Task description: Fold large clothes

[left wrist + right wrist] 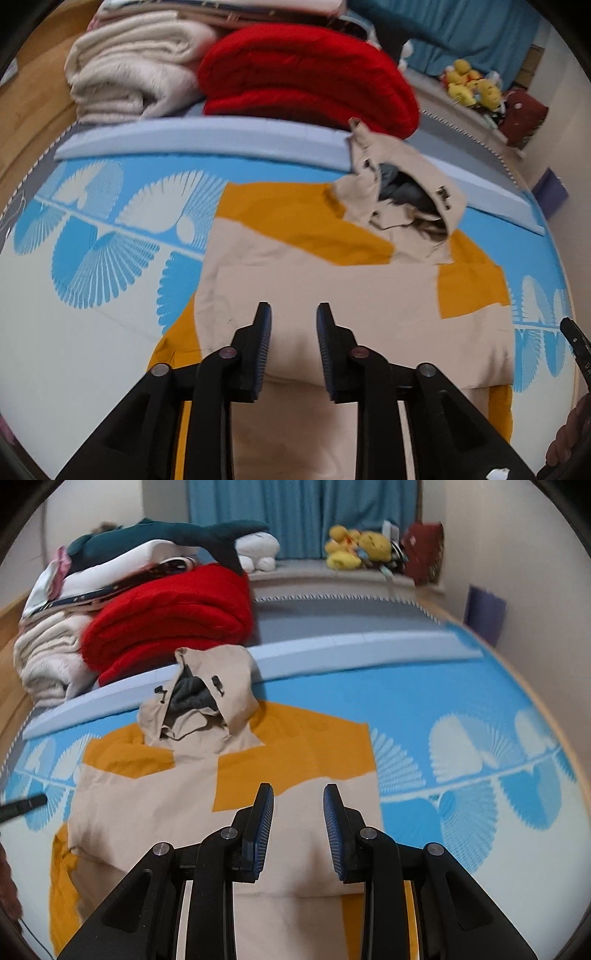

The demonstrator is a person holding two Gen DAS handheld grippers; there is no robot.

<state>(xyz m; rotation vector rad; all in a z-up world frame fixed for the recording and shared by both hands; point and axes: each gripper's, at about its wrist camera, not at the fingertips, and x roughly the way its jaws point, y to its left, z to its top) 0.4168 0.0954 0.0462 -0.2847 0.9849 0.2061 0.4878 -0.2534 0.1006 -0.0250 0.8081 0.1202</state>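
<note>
Left wrist view: your left gripper (293, 317) and right gripper (298, 799) hover parted, empty, above the part-folded jacket (332, 295) on the mat (92, 240); next, pinch its near hem.

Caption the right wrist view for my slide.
Open right tool over a beige-and-orange jacket on a blue mat.

We see a matt, smooth woven jacket (332, 295), a fuzzy red blanket (306, 77), a nubbly cream one (129, 74), and grippers (298, 797) of matt black plastic (ribbed blue pads (264, 823), shiny metal pins).
</note>
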